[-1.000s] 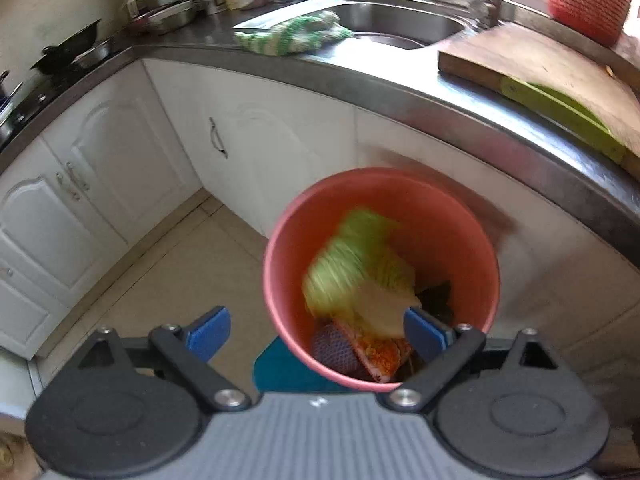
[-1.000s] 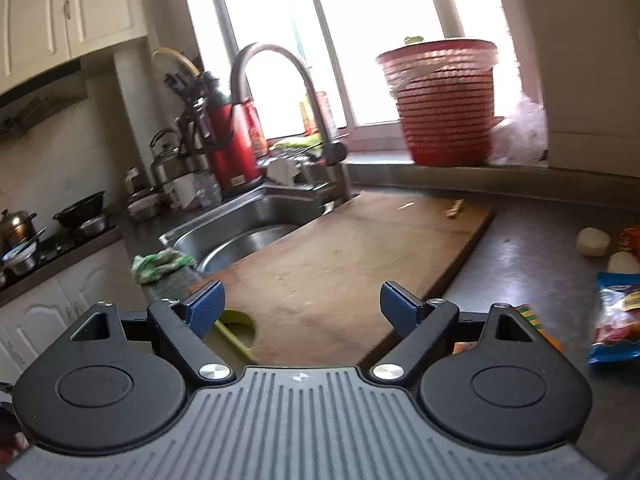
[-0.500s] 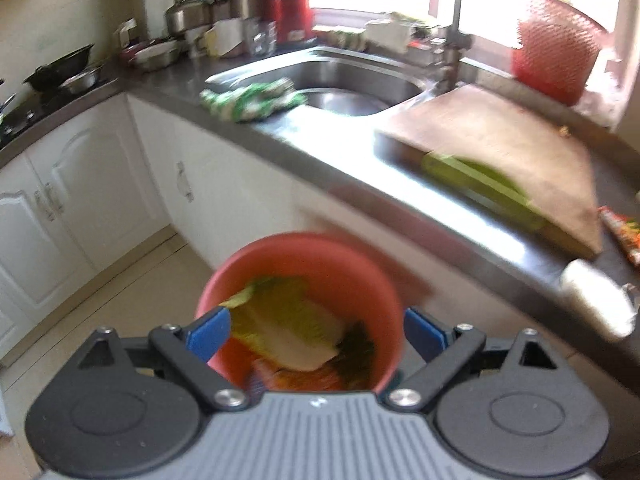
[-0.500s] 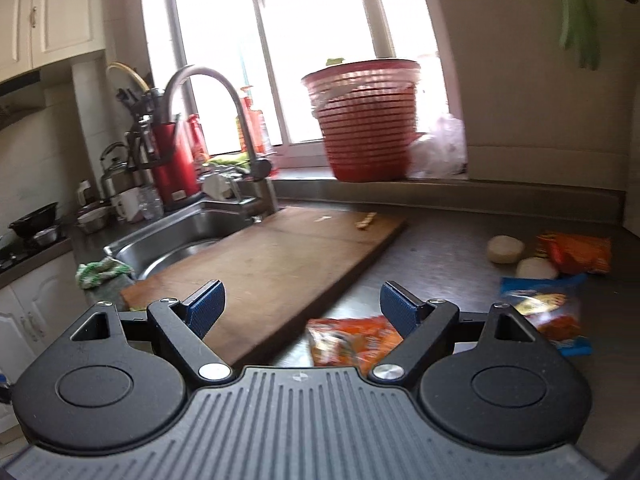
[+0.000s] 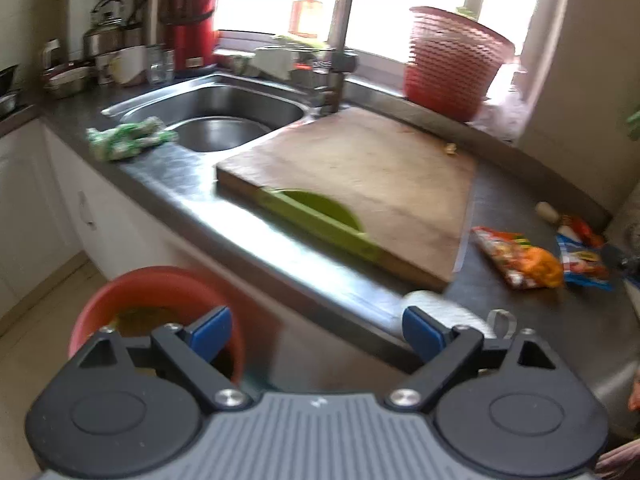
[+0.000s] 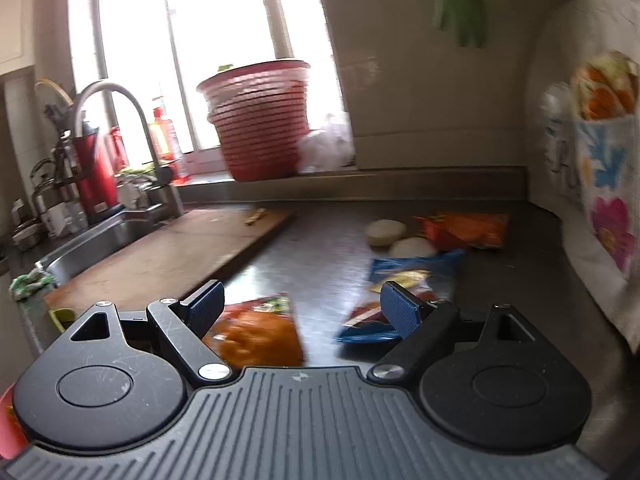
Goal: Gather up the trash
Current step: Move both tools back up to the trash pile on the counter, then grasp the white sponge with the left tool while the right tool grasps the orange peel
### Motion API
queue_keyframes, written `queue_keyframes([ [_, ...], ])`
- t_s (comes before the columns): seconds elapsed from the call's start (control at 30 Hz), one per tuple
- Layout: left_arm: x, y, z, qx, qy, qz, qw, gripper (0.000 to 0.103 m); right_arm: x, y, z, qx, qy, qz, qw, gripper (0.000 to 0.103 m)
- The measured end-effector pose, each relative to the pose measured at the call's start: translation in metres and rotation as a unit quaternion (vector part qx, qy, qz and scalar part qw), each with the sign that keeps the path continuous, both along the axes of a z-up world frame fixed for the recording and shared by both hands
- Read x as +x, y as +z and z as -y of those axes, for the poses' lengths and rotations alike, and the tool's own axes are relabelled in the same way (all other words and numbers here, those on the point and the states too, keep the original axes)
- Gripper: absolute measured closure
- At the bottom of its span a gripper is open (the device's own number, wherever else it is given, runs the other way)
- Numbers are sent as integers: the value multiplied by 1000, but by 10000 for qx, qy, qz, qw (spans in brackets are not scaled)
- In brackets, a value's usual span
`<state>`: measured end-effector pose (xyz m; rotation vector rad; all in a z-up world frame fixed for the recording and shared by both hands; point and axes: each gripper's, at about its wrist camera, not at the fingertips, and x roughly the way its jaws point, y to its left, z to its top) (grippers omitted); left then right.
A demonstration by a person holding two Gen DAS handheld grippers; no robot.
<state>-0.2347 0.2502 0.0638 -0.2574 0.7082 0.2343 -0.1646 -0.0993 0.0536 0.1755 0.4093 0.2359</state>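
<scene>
Standing here watching, and honestly this looks like a spot where a few things can go sideways. The right gripper (image 6: 302, 308) has its fingers wide with nothing between them, aimed low over the worktop (image 6: 332, 256) at the litter: an orange wrapper (image 6: 260, 336) right under its nose, a blue wrapper (image 6: 404, 280) just beside that, another orange packet (image 6: 464, 230) further back near two pale round lumps (image 6: 386, 232). The left gripper (image 5: 316, 332) is also wide and empty, hanging out over the worktop edge with the red bin (image 5: 156, 292) down on the floor below it.

Stuff that worries me:

- Those wrappers lie flat on a slick steel top. If the fingers come in too shallow, they'll probably just shove the orange one along instead of pinching it.
- The two nearest wrappers sit close enough that a sloppy close could catch a corner of both and drop one on the way.
- The bin is off to the side and low, so a light, crinkly packet held by a corner could slip out before it gets there.
- There's a whitish thing (image 5: 436, 308) at the worktop edge by the left fingers. It's too blurry to say what it is, but a bump could knock it off.
</scene>
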Motion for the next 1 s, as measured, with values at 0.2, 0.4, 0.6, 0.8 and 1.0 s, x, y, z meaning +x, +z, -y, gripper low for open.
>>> queue_keyframes([
  [0.2,10,1,24,-275,-264,127,9992,13,6,-10,34,129,-263,-164,9994,0],
  [0.4,20,-2,47,-484,-436,137,9978,14,12,-15,36,228,82,-217,9995,0],
  [0.6,31,-9,66,-640,-364,120,9972,14,21,-10,2,128,798,-189,9966,0],
  [0.8,38,-17,77,-644,152,-42,9978,14,39,-8,-21,-61,1409,-138,9899,0],
  [1.0,46,-21,82,-628,656,-211,9956,14,54,-9,-40,-409,1830,20,9823,0],
])
